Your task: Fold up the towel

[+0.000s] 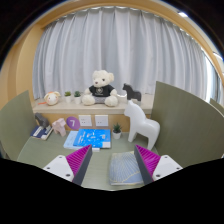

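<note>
A pale blue-white towel (124, 167) lies folded flat on the grey-green table (100, 162), between my two fingers and nearer the right one. My gripper (111, 163) is open and holds nothing. Its left pad (77, 161) and right pad (146, 158) are magenta and stand wide apart on either side of the towel. The towel's near edge is hidden at the bottom of the view.
A blue-and-white box (86, 140) lies beyond the left finger. A white chair (141, 124) stands beyond the towel. A teddy bear (100, 88) sits on the window ledge before white curtains. Green partitions (185, 115) flank the table. Small items (45, 127) stand far left.
</note>
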Available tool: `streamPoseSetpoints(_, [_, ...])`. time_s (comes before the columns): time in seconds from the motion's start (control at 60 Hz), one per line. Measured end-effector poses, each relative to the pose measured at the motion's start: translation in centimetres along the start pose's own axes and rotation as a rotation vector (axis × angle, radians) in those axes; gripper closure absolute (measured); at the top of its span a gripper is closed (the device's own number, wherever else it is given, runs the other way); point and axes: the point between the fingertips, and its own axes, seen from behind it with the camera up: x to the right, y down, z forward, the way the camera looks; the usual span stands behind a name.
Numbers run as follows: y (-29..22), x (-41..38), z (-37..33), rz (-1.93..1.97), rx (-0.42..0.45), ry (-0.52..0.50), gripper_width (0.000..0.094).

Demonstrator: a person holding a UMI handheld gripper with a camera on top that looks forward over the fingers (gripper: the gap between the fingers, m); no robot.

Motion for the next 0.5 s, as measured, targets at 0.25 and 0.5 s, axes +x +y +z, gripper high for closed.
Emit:
streamPoseSetpoints(0.25, [2.9, -7.4, -7.8, -0.019, -0.005, -0.031, 0.0077])
streamPoseSetpoints(0.5, [6.1, -10.2, -12.6, -0.039, -0.030, -0.029, 0.0076])
